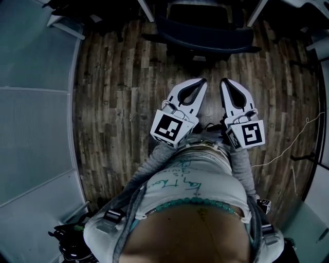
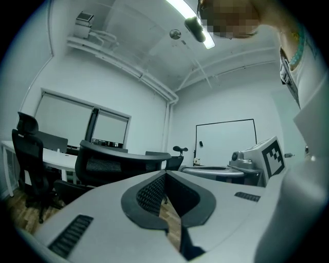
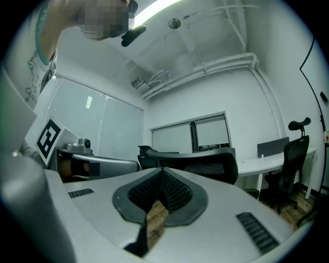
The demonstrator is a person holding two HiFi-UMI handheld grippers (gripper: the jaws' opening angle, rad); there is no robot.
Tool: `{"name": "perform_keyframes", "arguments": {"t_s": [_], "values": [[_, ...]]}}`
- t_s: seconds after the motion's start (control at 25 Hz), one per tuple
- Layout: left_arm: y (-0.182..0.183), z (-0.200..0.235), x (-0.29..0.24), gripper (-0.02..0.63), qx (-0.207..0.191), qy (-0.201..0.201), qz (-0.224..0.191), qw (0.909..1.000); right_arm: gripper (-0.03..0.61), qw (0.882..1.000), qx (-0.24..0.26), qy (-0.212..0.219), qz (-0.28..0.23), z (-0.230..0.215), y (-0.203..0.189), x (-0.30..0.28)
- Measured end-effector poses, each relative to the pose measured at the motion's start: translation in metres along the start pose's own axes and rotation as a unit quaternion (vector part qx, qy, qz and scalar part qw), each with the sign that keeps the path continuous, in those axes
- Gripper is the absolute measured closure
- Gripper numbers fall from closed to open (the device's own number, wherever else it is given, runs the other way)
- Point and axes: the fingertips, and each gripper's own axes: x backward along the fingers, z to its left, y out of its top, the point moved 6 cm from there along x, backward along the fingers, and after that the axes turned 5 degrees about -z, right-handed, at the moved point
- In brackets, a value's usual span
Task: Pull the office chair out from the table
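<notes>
The dark office chair (image 1: 205, 36) stands at the far end of the wood floor, its back toward me, tucked under a white table whose legs (image 1: 146, 10) flank it. Both grippers are held side by side near my body, pointing level at the chair with a stretch of floor between. The left gripper (image 1: 201, 80) is shut with nothing in it, and so is the right gripper (image 1: 224, 81). In the left gripper view the chair's backrest (image 2: 121, 162) rises beyond the closed left gripper (image 2: 165, 174). The right gripper view shows the backrest (image 3: 205, 162) past the right gripper (image 3: 162, 171).
A second black office chair (image 2: 28, 154) stands at the white table (image 2: 56, 159), seen also as a chair (image 3: 293, 154) at the right. A glass partition (image 1: 31, 102) runs along the left. A thin cable (image 1: 288, 149) lies on the floor at the right. A whiteboard (image 2: 225, 141) hangs on the wall.
</notes>
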Motion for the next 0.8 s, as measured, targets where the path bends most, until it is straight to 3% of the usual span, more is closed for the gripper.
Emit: {"name": "perform_keyframes", "arguments": {"t_s": [0.28, 0.44, 0.8], "values": [[-0.004, 0.009, 0.000, 0.603, 0.009, -0.001, 0.005, 0.9999, 0.555, 1.000, 0.006, -0.001, 0.014, 0.005, -0.004, -0.012], [-0.003, 0.010, 0.000, 0.603, -0.018, 0.002, 0.004, 0.9998, 0.555, 1.000, 0.013, 0.002, 0.015, 0.006, -0.004, -0.015], [-0.003, 0.009, -0.001, 0.603, -0.023, 0.001, 0.006, 0.9997, 0.555, 1.000, 0.014, 0.004, 0.021, 0.007, -0.005, -0.015]]}}
